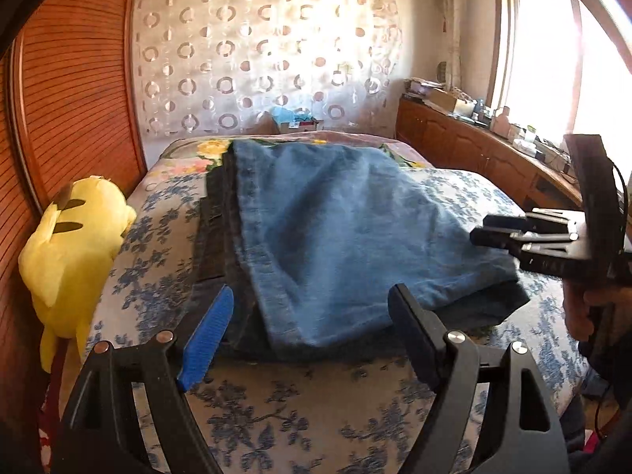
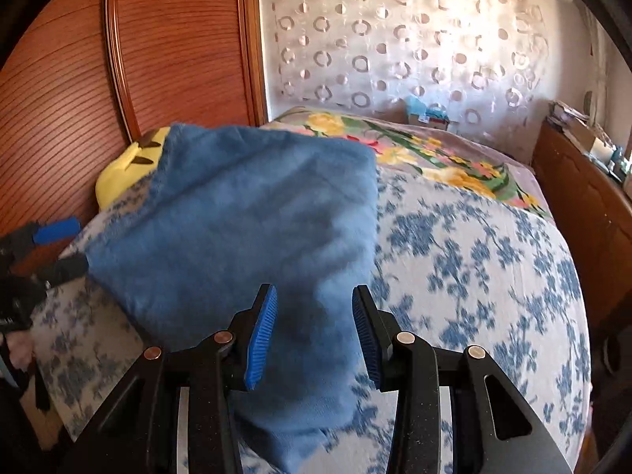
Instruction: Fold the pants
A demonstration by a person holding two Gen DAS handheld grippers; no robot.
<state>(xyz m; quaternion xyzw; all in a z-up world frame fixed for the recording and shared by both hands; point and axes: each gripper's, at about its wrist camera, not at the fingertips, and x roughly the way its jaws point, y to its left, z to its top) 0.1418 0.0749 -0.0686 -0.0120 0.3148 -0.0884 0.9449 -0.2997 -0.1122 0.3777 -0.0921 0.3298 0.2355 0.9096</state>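
Floral-covered bed [image 1: 355,407], folded blue pants [image 1: 355,237], yellow plush toy [image 1: 75,245]

Setting: bedroom in a home. A bed [image 1: 150,237] with a blue-flowered cover fills most of both views; a brighter floral blanket [image 2: 454,158] lies across its far end. Yellow plush toy [image 1: 71,245] at the bed's left edge, against ribbed wooden panelling [image 1: 75,79]. Sheer curtain [image 1: 260,51] with ring pattern behind the bed. Low wooden cabinets [image 1: 466,142], cluttered on top, run under a sunlit window [image 1: 541,51].
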